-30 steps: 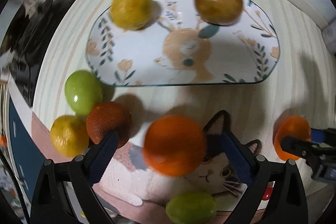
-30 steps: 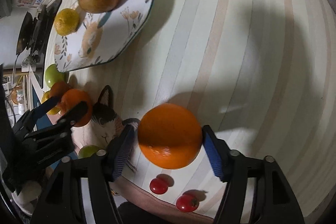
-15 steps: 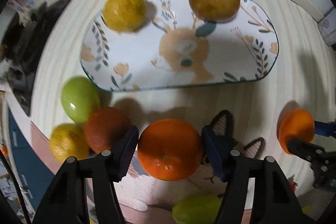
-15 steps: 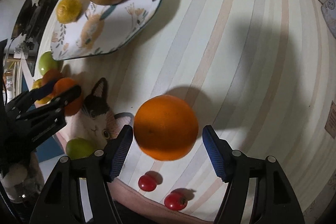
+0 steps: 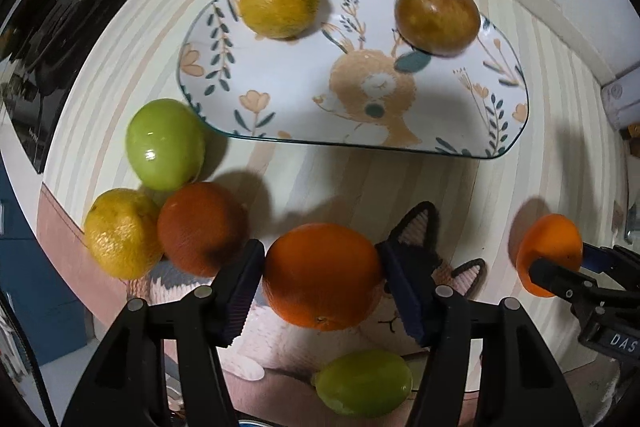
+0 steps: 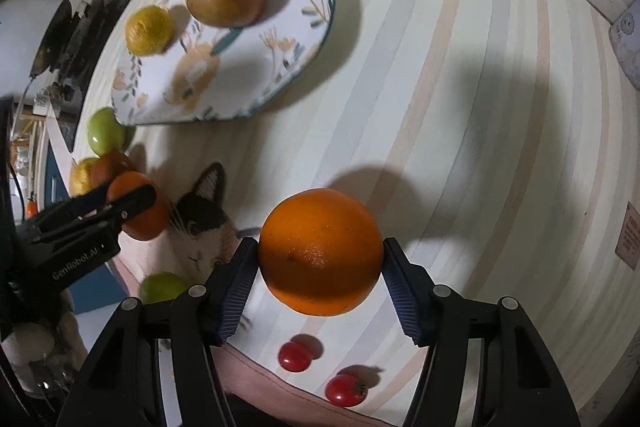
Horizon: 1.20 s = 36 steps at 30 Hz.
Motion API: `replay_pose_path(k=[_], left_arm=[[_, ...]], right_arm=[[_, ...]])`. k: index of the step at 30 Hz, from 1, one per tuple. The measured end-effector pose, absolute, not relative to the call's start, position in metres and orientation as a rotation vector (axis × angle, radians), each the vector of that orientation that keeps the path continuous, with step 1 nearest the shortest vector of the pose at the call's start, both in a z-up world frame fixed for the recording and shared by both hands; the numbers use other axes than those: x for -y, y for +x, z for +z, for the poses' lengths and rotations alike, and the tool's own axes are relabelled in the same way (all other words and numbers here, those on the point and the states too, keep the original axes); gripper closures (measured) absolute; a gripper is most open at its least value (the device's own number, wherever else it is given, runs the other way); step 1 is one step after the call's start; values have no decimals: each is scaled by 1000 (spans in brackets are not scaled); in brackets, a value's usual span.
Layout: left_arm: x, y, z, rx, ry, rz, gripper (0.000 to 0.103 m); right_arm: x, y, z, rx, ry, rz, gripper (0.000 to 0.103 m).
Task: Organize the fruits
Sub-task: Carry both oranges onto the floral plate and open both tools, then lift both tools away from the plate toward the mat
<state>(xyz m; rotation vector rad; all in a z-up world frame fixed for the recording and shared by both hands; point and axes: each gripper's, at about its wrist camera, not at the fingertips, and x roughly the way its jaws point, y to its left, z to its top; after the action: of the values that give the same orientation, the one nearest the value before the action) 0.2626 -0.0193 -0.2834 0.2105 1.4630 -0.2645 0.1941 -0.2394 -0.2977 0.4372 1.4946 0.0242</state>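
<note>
My left gripper is shut on an orange and holds it above the cat-print mat. My right gripper is shut on a second orange, lifted above the striped table; it also shows in the left wrist view. The oval deer-print plate lies ahead, with a yellow citrus and a brown apple on it. In the right wrist view the plate is at the upper left.
A green apple, a yellow citrus and a dark orange fruit sit left of the mat. A green fruit lies below my left gripper. Two cherry tomatoes lie near the table's front edge.
My left gripper has closed on the orange and lifted it a little. My right gripper has risen slightly with its orange. Both views have shifted toward the plate.
</note>
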Motion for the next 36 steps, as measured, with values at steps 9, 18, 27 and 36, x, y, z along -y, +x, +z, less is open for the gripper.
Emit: replay_pose_path(k=[9, 18, 27, 36], left_arm=[[-7, 296, -206, -1389, -7, -313, 47], [-30, 377, -221, -1394, -14, -191, 53], [-31, 405, -251, -1459, -14, -194, 63], [-33, 391, -247, -1444, 30, -171, 61]], right_arm=[[231, 239, -258, -1395, 497, 76, 38], [176, 321, -284, -1376, 554, 116, 38], [133, 361, -306, -1376, 504, 147, 38], [152, 351, -308, -1394, 559, 135, 16]])
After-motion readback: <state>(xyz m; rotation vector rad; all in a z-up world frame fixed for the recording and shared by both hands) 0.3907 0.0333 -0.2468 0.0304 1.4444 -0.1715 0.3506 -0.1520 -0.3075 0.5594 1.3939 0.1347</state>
